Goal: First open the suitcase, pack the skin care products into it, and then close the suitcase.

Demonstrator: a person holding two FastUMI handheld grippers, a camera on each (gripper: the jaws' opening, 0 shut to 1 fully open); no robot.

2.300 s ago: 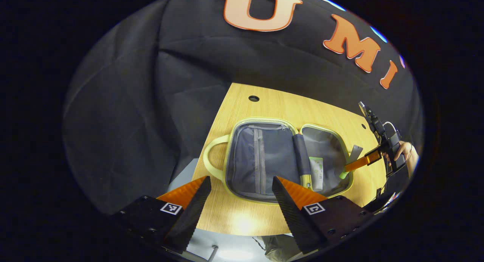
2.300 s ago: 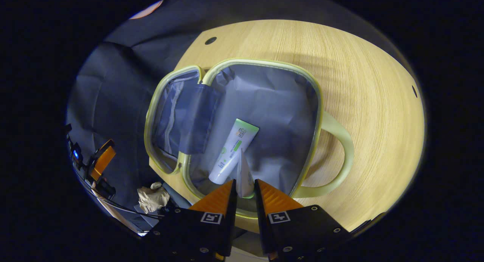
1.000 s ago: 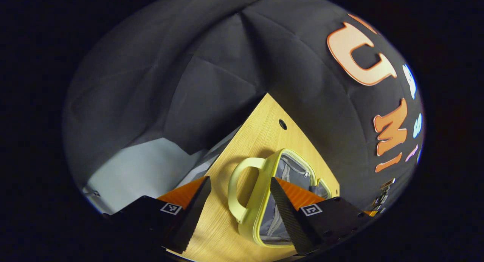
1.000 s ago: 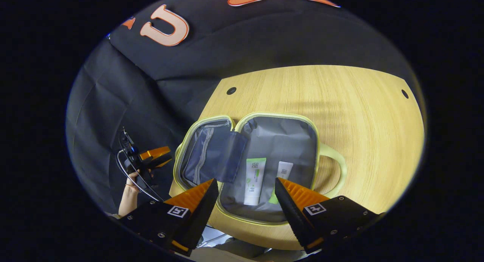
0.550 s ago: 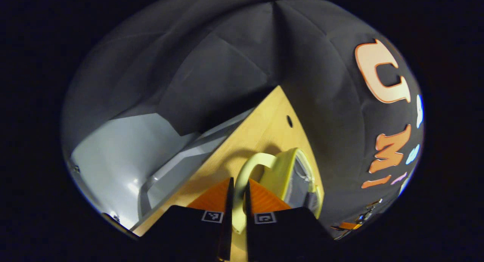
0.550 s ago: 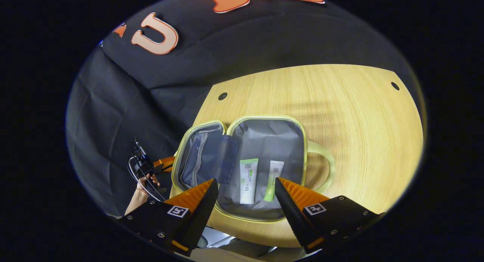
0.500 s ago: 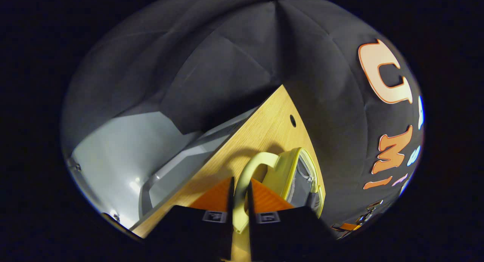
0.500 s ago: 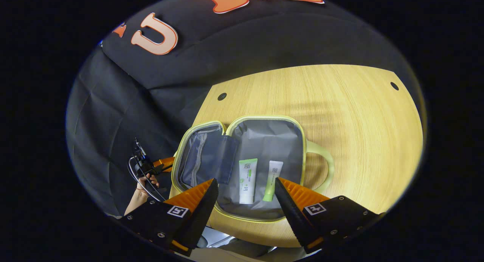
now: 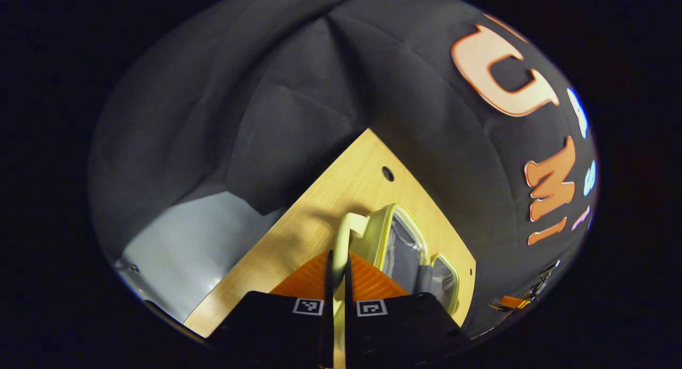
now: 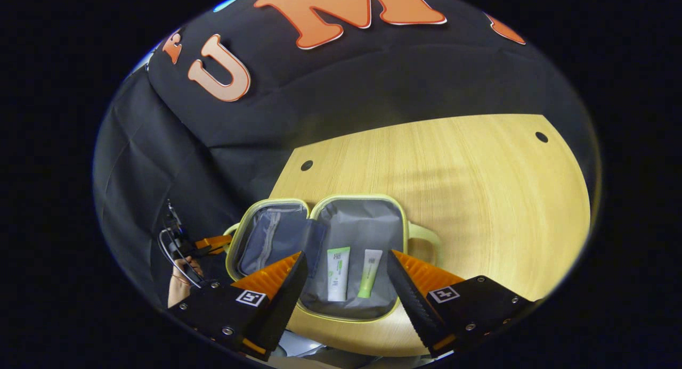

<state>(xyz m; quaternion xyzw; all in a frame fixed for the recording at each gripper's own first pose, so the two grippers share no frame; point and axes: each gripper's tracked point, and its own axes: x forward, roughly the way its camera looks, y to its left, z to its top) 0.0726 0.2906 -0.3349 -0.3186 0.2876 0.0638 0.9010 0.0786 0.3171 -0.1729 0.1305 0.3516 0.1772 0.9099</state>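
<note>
The suitcase (image 10: 319, 252) lies open on the wooden table (image 10: 479, 198), its two halves spread flat, pale yellow-green rim all round and grey lining inside. In the right gripper view, the right-hand half holds two tubes side by side: a white tube with green print (image 10: 338, 281) and, just to its right, a slimmer green tube (image 10: 368, 273), both lying lengthwise on the lining and not touching. The other half carries a zipped mesh pocket and a dark flap at the hinge. The right gripper (image 10: 346, 294) hangs above the near edge of the case with its fingers spread wide, holding nothing. Over in the left gripper view, the left gripper (image 9: 337, 284) has its fingers pressed together on the handle (image 9: 346, 233) of the lid half, and that half (image 9: 397, 241) stands tilted up off the table.
</note>
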